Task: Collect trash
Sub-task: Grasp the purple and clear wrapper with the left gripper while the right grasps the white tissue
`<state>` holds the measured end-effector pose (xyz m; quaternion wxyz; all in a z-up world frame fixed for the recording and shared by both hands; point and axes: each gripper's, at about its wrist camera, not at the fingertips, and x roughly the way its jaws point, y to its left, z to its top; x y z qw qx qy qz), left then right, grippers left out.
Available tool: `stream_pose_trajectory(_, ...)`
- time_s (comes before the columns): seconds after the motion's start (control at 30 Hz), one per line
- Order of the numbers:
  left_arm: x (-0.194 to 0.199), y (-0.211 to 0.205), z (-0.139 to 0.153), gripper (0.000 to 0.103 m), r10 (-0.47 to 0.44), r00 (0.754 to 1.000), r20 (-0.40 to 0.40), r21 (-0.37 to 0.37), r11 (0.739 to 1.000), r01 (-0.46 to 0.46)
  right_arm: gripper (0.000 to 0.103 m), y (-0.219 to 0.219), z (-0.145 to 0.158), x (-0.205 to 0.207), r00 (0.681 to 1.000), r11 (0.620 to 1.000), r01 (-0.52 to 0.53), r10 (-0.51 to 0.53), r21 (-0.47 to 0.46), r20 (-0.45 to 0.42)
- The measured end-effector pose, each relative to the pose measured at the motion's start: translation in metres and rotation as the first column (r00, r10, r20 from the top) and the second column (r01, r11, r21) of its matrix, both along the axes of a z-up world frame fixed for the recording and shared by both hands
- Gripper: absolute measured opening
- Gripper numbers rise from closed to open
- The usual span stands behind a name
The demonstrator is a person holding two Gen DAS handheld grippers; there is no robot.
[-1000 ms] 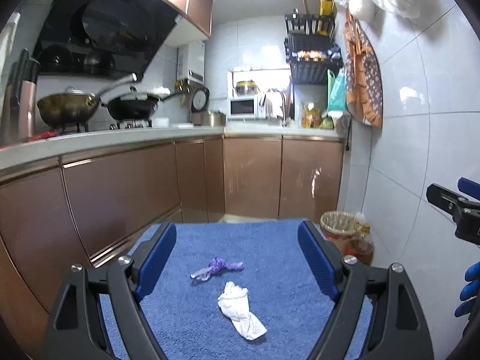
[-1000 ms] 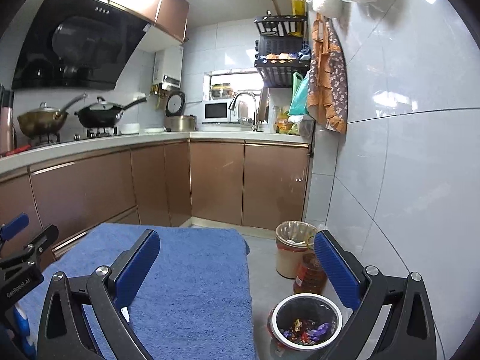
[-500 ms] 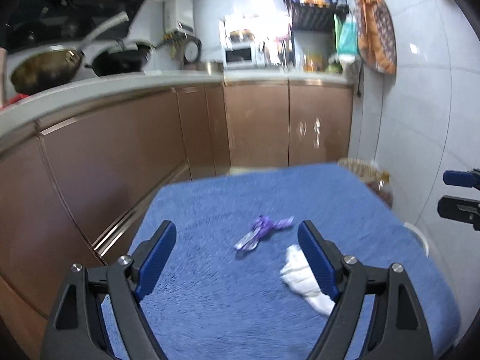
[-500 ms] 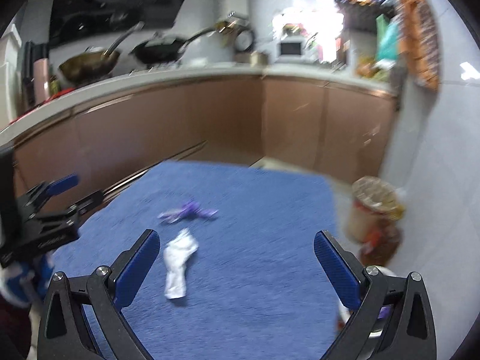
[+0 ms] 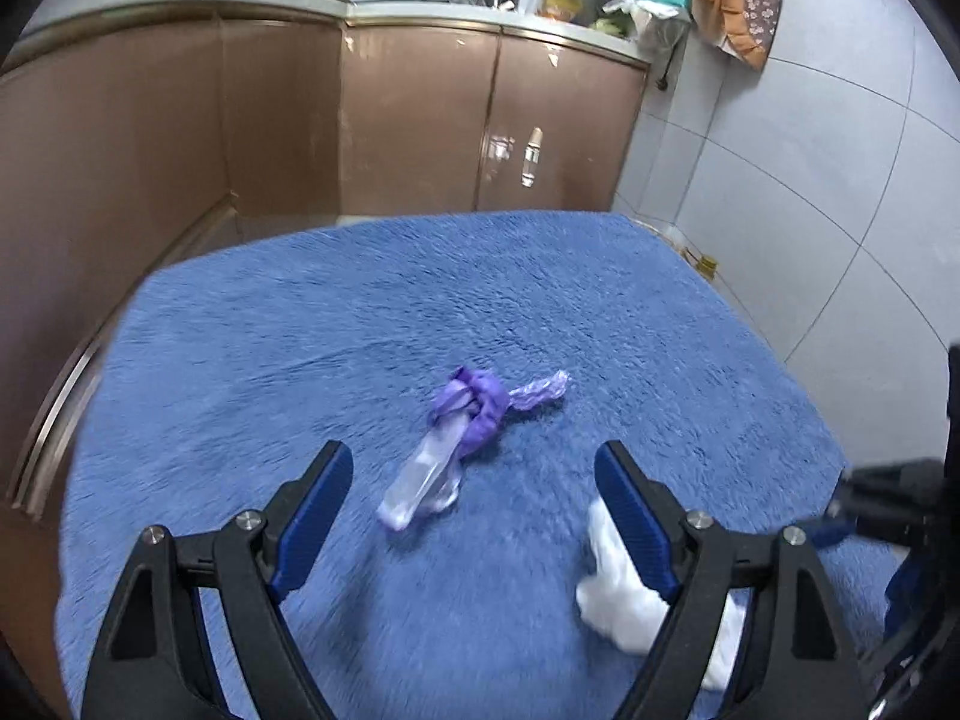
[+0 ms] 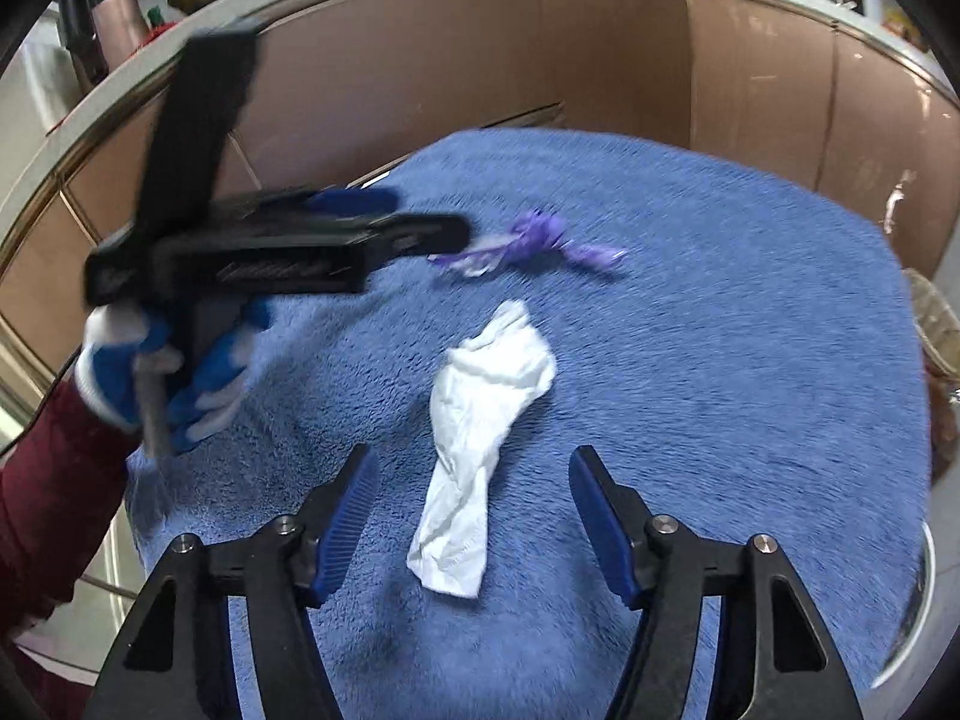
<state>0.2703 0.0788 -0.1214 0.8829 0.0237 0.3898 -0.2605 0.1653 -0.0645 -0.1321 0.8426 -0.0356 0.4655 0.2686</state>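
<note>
Both grippers are in the approach step, each lined up on its own piece of trash, and nothing has been picked up yet.

The left gripper (image 5: 474, 489) hangs over the blue fleece-covered tabletop (image 5: 300, 324) with its jaws spread wide and empty. The purple wrapper (image 5: 474, 420), a twisted scrap of purple and clear plastic, lies just beyond the fingertips and roughly centred between them, slightly toward the left jaw.

The right gripper (image 6: 471, 495) also has its jaws wide apart and holds nothing. The crumpled white tissue (image 6: 480, 438) lies lengthwise between them, its near end already inside the gap and its far end pointing away toward the wrapper, which sits further off on the cloth. In the left wrist view the tissue shows at the near right, partly hidden behind the right-hand jaw.

At the right edge of the right wrist view a curved metal rim (image 6: 924, 570) shows just off the tabletop; whether it is the bin cannot be told from here.

Next, I judge, each gripper must drop until the pads straddle its item, then close. Both pieces are thin and soft, so the pads should reach almost to the fleece without snagging its pile.
</note>
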Motion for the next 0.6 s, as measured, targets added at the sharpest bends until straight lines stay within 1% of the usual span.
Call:
stream_pose_trajectory(0.07,0.011,-0.008,-0.006,0.079,-0.005,1.000,-0.009,0.008,1.000,0.005,0.056,0.003,-0.005,0.005,1.000,1.000,-0.016,0.016,-0.005,-0.014)
stream_pose_trajectory(0.13,0.021,-0.014,-0.012,0.073,-0.007,1.000,-0.023,0.009,1.000,0.007,0.051,0.007,-0.011,0.010,0.999,0.999,-0.032,0.032,-0.007,-0.030)
stream_pose_trajectory(0.2,0.027,-0.018,-0.019,0.063,-0.010,0.999,-0.041,0.003,1.000,0.010,0.049,0.009,-0.015,0.012,0.998,0.999,-0.041,0.041,-0.004,-0.037)
stream_pose_trajectory(0.33,0.032,-0.022,-0.027,0.053,-0.007,0.999,-0.054,0.002,1.000,0.008,0.043,0.010,-0.019,0.013,0.998,0.999,-0.045,0.046,0.011,-0.046)
stream_pose_trajectory(0.47,0.036,-0.022,-0.034,0.038,-0.008,0.998,-0.069,-0.007,1.000,0.007,0.037,0.011,-0.022,0.011,0.998,0.999,-0.050,0.051,0.021,-0.046)
stream_pose_trajectory(0.5,0.036,-0.022,-0.034,0.036,-0.009,0.997,-0.071,-0.010,1.000,0.008,0.036,0.011,-0.022,0.010,0.998,0.998,-0.051,0.052,0.022,-0.047)
stream_pose_trajectory(0.6,0.035,-0.024,-0.034,0.035,-0.008,0.998,-0.068,-0.013,1.000,0.008,0.027,0.011,-0.022,0.006,0.998,0.998,-0.054,0.055,0.026,-0.043)
